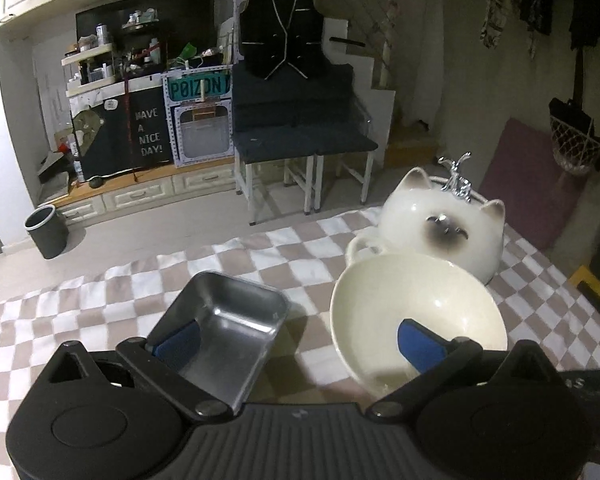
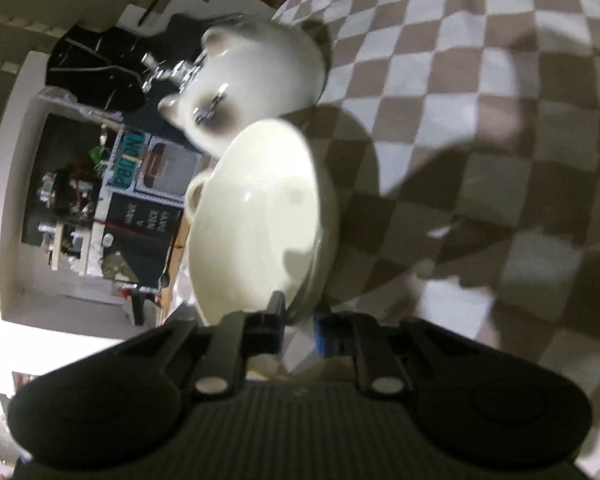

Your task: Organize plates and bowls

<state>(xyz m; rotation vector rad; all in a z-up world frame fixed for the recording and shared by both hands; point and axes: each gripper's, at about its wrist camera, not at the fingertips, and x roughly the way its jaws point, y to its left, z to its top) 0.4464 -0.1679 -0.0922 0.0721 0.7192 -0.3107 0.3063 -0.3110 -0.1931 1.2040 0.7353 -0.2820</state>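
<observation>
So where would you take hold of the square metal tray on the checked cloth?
By the near wall of the metal tray, from the camera side: it is open-topped with thin upright walls, so one pad goes inside and one outside. The left tongs stand open there.

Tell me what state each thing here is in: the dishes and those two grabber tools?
Cream bowl: tilted, rim pinched by the right tool.
Metal tray: open side up, on the checkered cloth.
Cat-shaped bowl: on the cloth behind the cream bowl, shiny metal pieces in it.
Left hand-held gripper: open, holding nothing.
Right hand-held gripper: shut on the cream bowl's rim.
</observation>
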